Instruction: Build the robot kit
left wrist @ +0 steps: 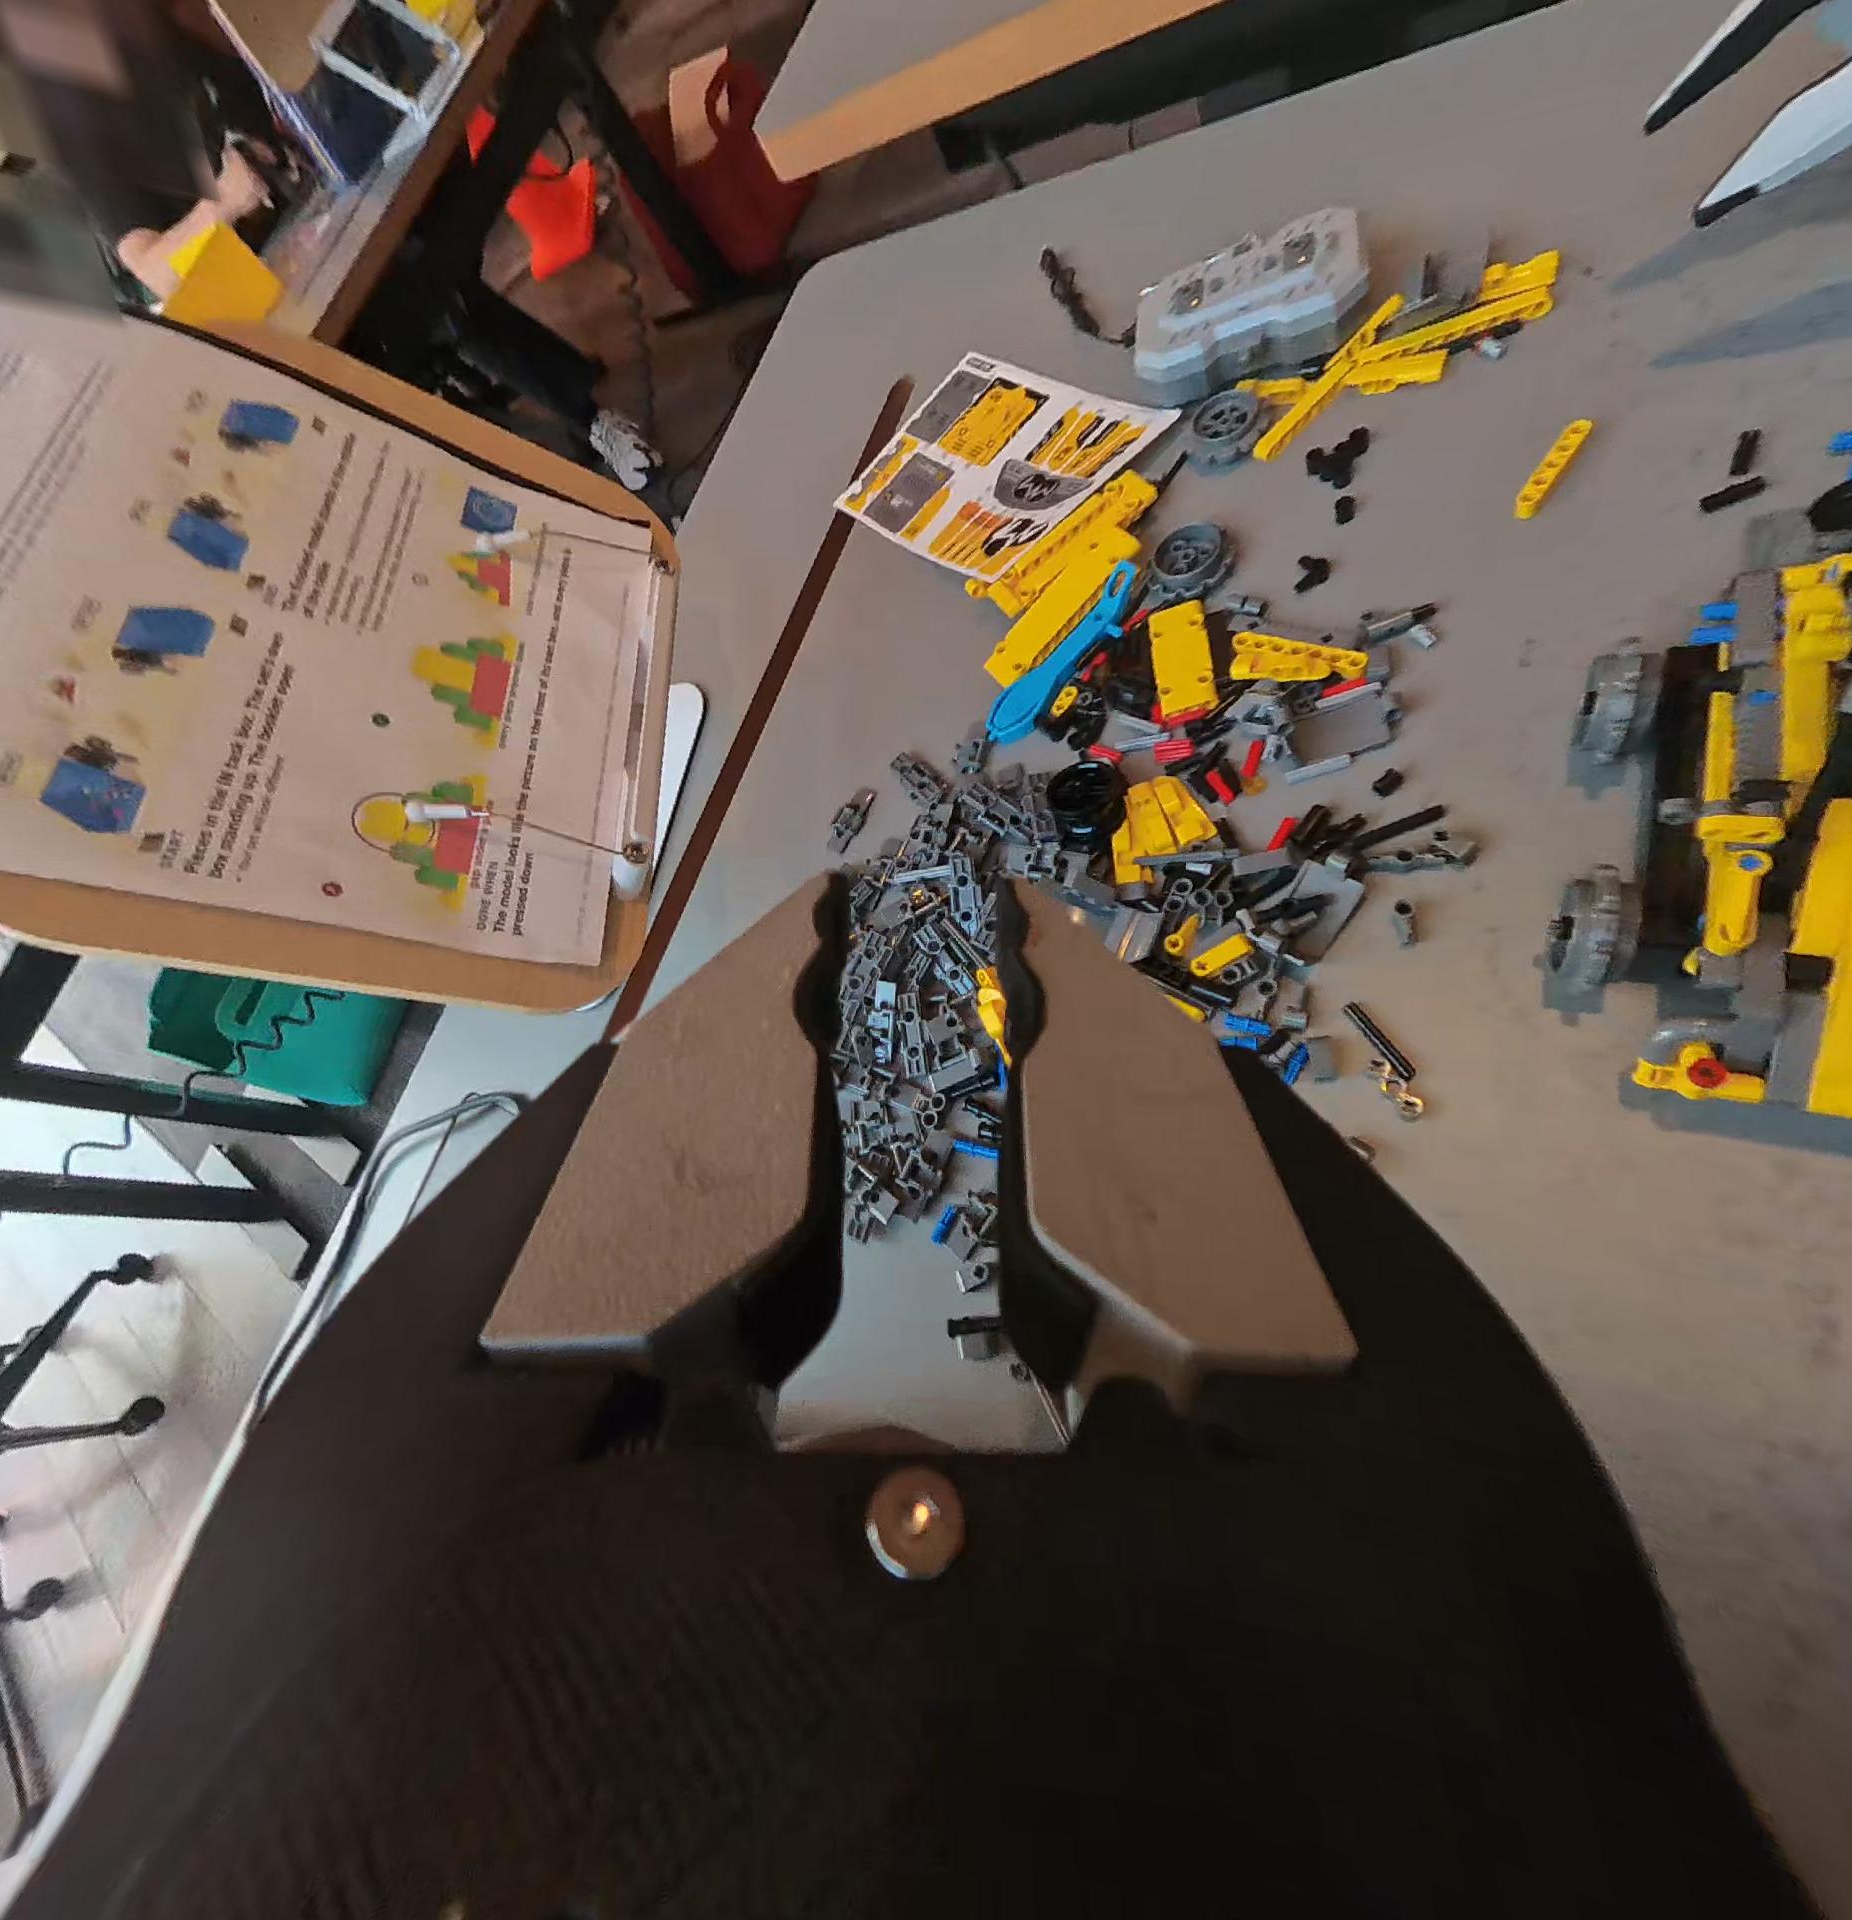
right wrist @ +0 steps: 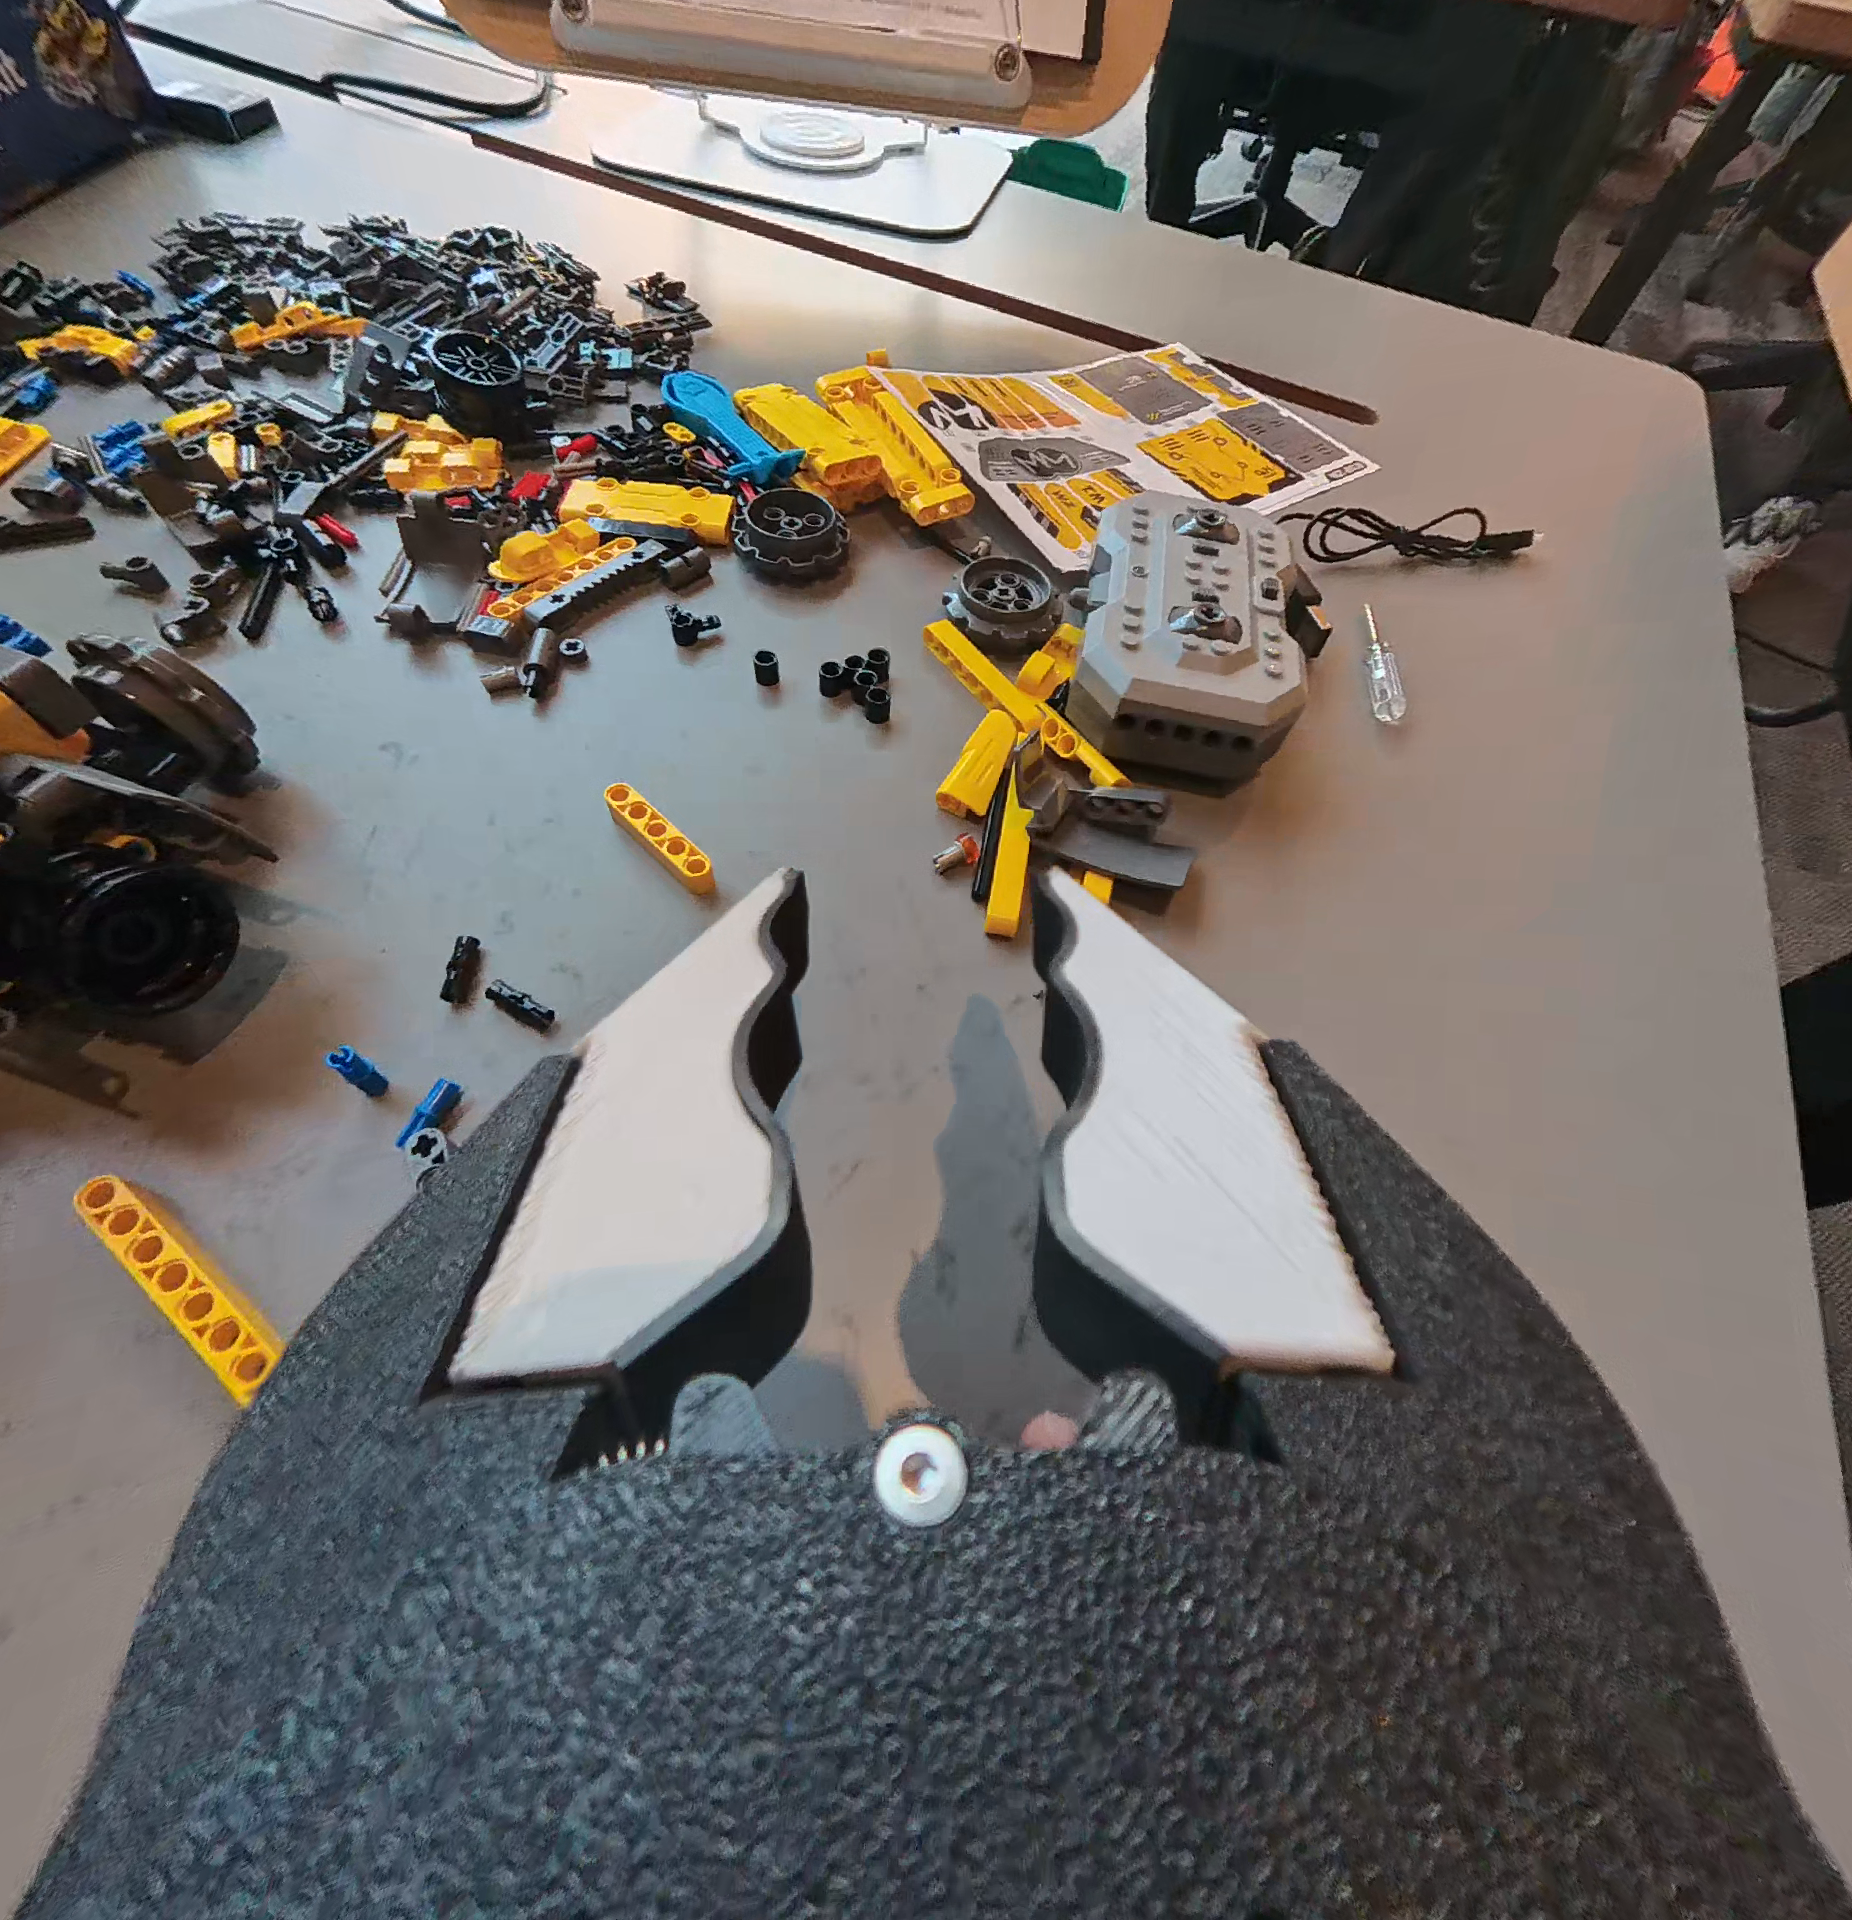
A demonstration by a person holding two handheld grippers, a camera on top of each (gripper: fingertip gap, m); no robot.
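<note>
Grey connector pieces [left wrist: 906, 1029] lie heaped on the table [left wrist: 1524, 1299] right between the spread fingers of the left hand-held gripper [left wrist: 917, 894], the heap's long axis running toward 12 o'clock; it grips nothing. The right hand-held gripper [right wrist: 917, 883], open and empty over bare table, has a yellow beam [right wrist: 1008, 862] just past its tips at 1 o'clock, lying lengthwise away.

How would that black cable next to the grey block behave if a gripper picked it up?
The black cable lies in loose coils beside the grey block, so it is probably floppy and would dangle and uncoil. It looks thin, so likely light. Its plug end might drag across the table.
</note>
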